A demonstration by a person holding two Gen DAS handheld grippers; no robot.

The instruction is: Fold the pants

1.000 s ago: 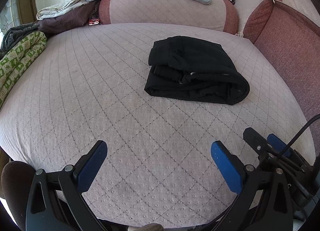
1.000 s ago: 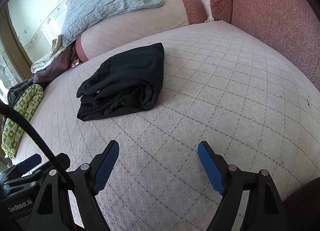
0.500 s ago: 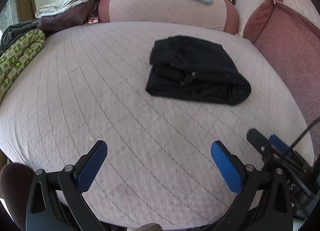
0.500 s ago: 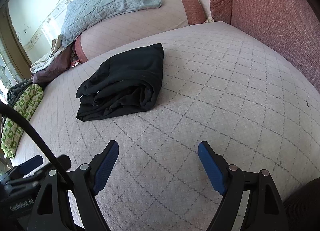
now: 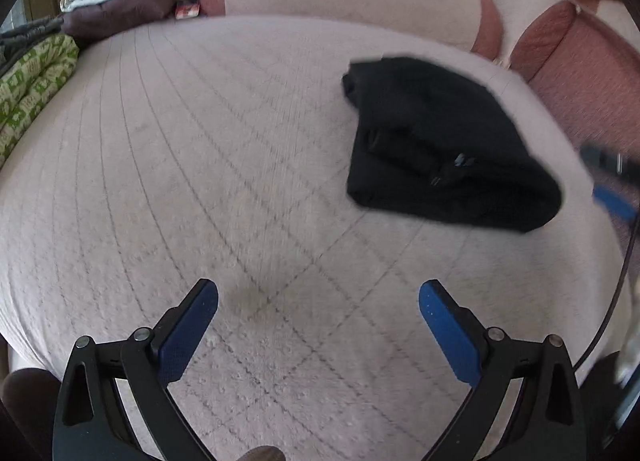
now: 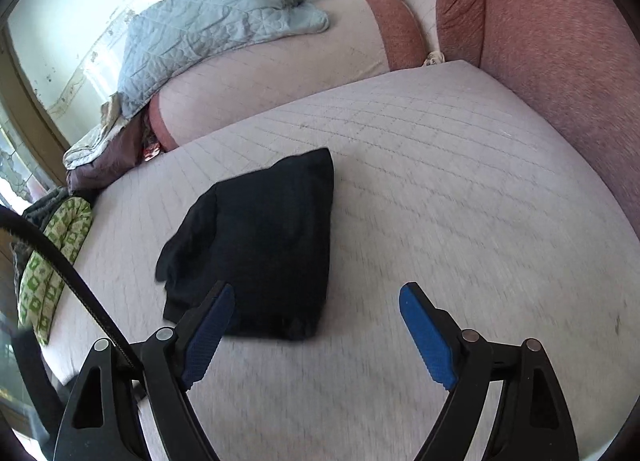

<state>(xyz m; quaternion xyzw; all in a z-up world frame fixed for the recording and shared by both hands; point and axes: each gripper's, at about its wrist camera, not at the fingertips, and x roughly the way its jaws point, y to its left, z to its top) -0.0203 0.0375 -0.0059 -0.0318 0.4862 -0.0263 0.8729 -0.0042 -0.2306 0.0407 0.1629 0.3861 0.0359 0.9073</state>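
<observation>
The black pants [image 5: 444, 145] lie folded into a thick, soft bundle on the bed [image 5: 180, 165], whose cover is a pale pink quilted fabric stitched in a diamond grid with small raised dots. In the left wrist view the bundle sits ahead of and to the right of the left tongs [image 5: 318, 301], well apart from them, with rounded folded edges and a small metal fastener showing in a crease. The left tongs are spread wide with nothing between them, black plastic arms ending in blue ribbed pads [image 5: 188, 325] above bare quilt.

In the right wrist view the pants [image 6: 264, 237] form a rough wedge shape, narrow at the far corner and wider near the tongs. The right tongs [image 6: 316, 305] are also spread wide and hold nothing; their left blue pad [image 6: 208, 333] overlaps the near edge of the bundle in the picture, though whether it touches the cloth cannot be told. The right pad sits over bare quilt.

Beyond the pants, a long round bolster [image 6: 280, 73] in the same pale quilt with reddish-brown ends lies across the far side of the bed, with a crumpled grey-blue quilted blanket [image 6: 216, 21] draped over it. To the right rises a coarse-woven reddish-brown cushion [image 6: 560, 45]. Far to the left lies a rolled green-and-cream patterned cloth [image 6: 52, 261]. Both views are somewhat motion-blurred.
</observation>
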